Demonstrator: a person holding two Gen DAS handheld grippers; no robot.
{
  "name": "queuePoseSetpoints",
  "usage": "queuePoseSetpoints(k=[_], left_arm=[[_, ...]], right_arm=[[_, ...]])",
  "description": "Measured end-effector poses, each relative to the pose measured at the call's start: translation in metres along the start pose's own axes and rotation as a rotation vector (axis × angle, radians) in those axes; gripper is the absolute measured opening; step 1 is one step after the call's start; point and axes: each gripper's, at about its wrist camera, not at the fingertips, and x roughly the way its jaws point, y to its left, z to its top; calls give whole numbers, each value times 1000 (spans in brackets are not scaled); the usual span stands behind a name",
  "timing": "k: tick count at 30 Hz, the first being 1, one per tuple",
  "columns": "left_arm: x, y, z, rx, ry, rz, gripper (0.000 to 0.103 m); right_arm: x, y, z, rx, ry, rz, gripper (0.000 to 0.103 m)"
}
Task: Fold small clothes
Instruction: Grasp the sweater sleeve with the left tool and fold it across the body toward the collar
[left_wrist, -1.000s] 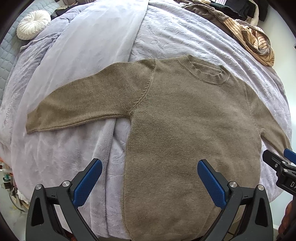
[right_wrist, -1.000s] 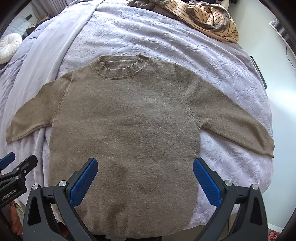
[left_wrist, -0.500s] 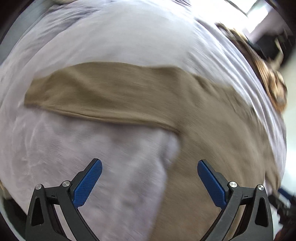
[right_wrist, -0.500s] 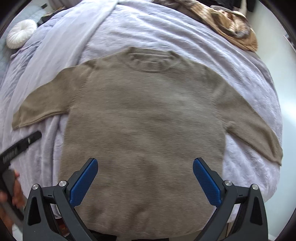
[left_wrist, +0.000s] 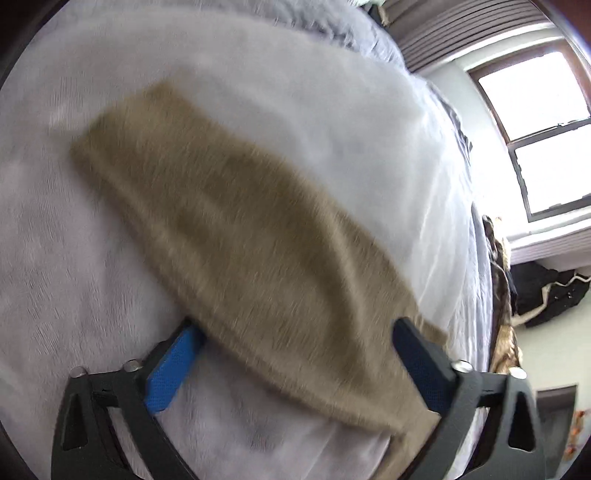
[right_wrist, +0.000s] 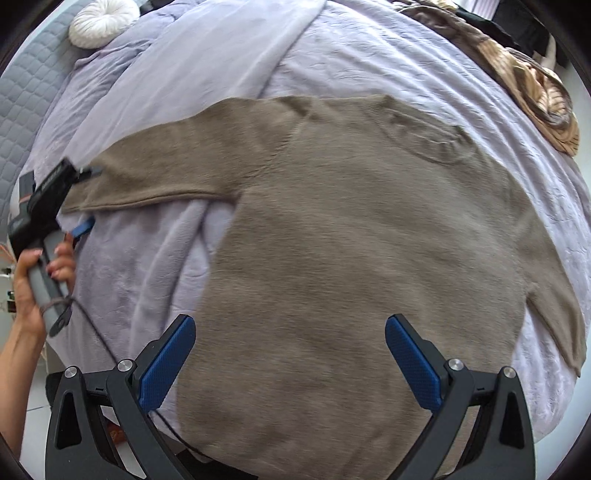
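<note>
An olive-brown knitted sweater (right_wrist: 351, 240) lies flat, front up, on a lilac bedspread (right_wrist: 369, 55), both sleeves spread out. My left gripper (left_wrist: 295, 328) points down at the left sleeve (left_wrist: 240, 240) near the cuff. Its jaws are closing with the sleeve across the gap; one blue pad (left_wrist: 170, 373) sits at the sleeve's lower edge, and no pad visibly presses. In the right wrist view the left gripper (right_wrist: 86, 201) straddles the cuff. My right gripper (right_wrist: 290, 321) hovers open over the sweater's lower body, nothing between its fingers.
A person's hand (right_wrist: 33, 273) holds the left tool's handle beside the bed's left edge. A round white cushion (right_wrist: 103, 20) lies at the far left. A striped garment heap (right_wrist: 535, 85) sits at the far right. A bright window (left_wrist: 535, 129) is beyond the bed.
My left gripper swung left from the sweater's body to the left sleeve, dropped closer, rolled, and began narrowing. My right gripper shifted left over the body and stayed open.
</note>
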Motion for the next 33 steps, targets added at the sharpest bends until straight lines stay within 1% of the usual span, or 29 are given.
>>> queuePoseSetpoints(k=[1,2,3,4,5,6,8,10,13,16,19,20,21,23,24,26,27,28,29,30,31,32,33], left_arm=[[1,-3,0,11,-4,21,73],[4,-4,1,16,1,38,52],[8,-6,0,14,5,35,24],[13,-6,-1,21,10,17,11],[13,-7,3,28,15,3,6],[11,-8,7,47,3,4,6],[3,-18,2,112,-35,3,6],[-10,-44,-1,188,-76,-23,6],[-24,-103,-16,338,-100,-81,6],[-26,-180,-52,534,-87,-149,6],[-18,-241,-93,668,-46,-230,6],[-9,-267,-113,721,-21,-260,6],[0,-287,-131,770,-1,-273,6],[25,-325,-172,859,51,-280,6],[38,-337,-192,894,81,-279,6],[66,-358,-231,966,136,-254,6],[80,-366,-248,999,156,-233,6],[94,-373,-265,1034,171,-194,6],[96,-369,-281,1058,187,-162,6],[108,-371,-295,1080,218,-123,6],[111,-366,-305,1090,241,-103,8],[116,-362,-312,1094,261,-74,23],[117,-359,-316,1099,271,-39,52]], right_arm=[[1,3,0,-2,2,6,102],[1,6,1,-3,3,13,102],[2,8,1,-2,3,19,102],[3,10,1,1,3,27,102],[3,10,1,5,3,34,102],[4,9,2,8,2,38,102],[4,5,1,16,-3,46,102],[1,-2,0,23,-18,46,102],[-4,-20,-1,47,-46,42,102],[-7,-45,0,93,-63,43,102],[-13,-75,-2,141,-84,40,102],[-16,-87,-4,159,-94,37,102],[-18,-99,-6,179,-104,32,102],[-19,-123,-11,220,-117,24,102],[-19,-137,-15,247,-120,20,102],[-17,-162,-23,293,-115,11,102],[-15,-176,-28,318,-111,2,102],[-12,-187,-32,336,-106,-5,102],[-7,-201,-38,362,-93,-15,102],[-5,-210,-42,377,-87,-19,102],[-2,-219,-46,395,-78,-21,102],[2,-227,-49,411,-67,-24,102],[5,-235,-54,423,-59,-27,102]])
